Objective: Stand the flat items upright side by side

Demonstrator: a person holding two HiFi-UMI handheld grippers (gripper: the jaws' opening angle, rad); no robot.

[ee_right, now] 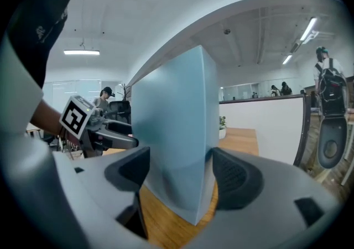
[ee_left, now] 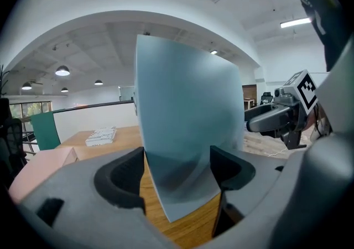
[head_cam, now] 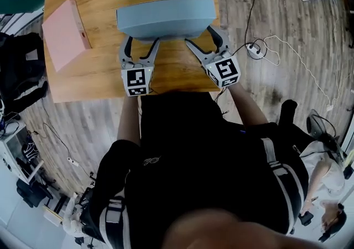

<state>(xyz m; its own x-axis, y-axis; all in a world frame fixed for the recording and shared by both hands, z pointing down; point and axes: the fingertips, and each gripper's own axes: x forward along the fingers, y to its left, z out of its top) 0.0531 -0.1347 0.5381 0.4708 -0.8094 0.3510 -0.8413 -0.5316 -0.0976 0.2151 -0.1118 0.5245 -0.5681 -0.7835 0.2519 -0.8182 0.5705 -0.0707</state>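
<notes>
- A wooden table [head_cam: 99,76] stands on a plank floor [head_cam: 287,32], where cables run to a white power strip [head_cam: 254,50]. It is an open office, with ceiling lamps and a green chair [ee_left: 43,129] behind the table.
- A pink slab [head_cam: 63,32] lies at the table's left edge, with one corner out past the side. A white booklet [ee_left: 100,135] rests at the far end.
- The person's dark clothing covers the near edge of the table in the head view. The blue-grey slab [head_cam: 166,16] hides the wood behind it. I cannot tell whether its lower edge touches the table (each gripper view shows only one bottom corner over the wood).
- The blue-grey slab is up on edge across the near part of the table, well apart from the pink slab.
- The left gripper [head_cam: 140,48] has the slab's near left corner between its jaws. The dark pads [ee_left: 130,173] are set far apart, and the slab fills the gap and meets both.
- The right gripper [head_cam: 207,43] holds the near right corner the same way, jaws wide and clamped on the slab's thickness.
</notes>
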